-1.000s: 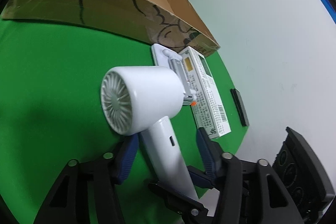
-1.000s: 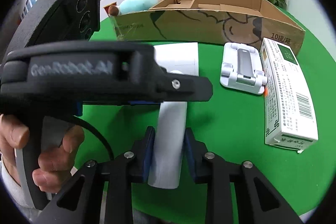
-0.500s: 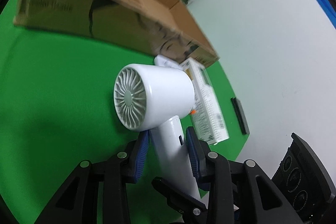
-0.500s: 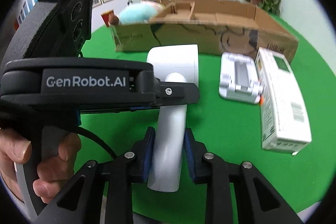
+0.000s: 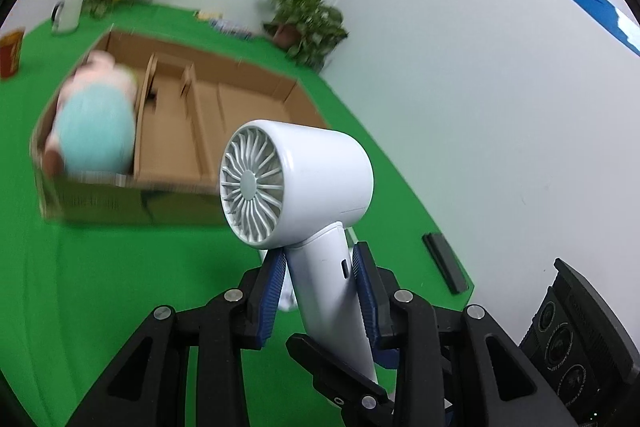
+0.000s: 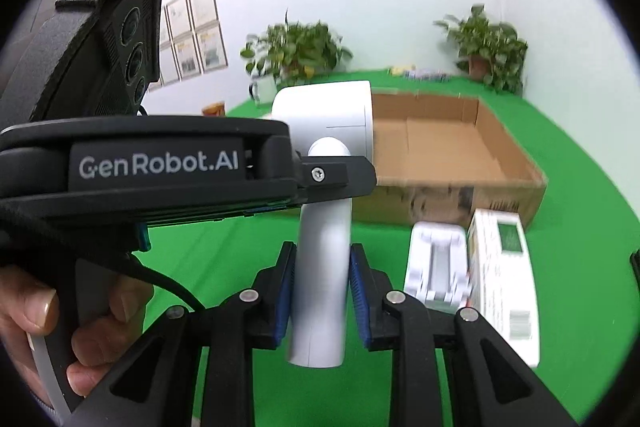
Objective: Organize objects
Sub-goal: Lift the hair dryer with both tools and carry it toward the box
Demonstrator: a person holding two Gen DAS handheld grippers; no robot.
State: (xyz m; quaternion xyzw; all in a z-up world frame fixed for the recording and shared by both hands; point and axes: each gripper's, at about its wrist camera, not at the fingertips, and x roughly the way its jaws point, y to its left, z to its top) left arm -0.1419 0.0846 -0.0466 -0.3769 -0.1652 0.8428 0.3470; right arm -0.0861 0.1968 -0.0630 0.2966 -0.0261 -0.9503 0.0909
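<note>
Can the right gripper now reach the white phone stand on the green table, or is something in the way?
Probably not yet. The right gripper is shut on the handle of the white hair dryer, as is the left gripper. The phone stand lies uncovered beside the medicine box.

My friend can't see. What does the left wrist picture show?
The left gripper pinches the handle of a white hair dryer, held up over a green table. Behind it sits an open cardboard box with a blurry teal plush toy inside.
</note>
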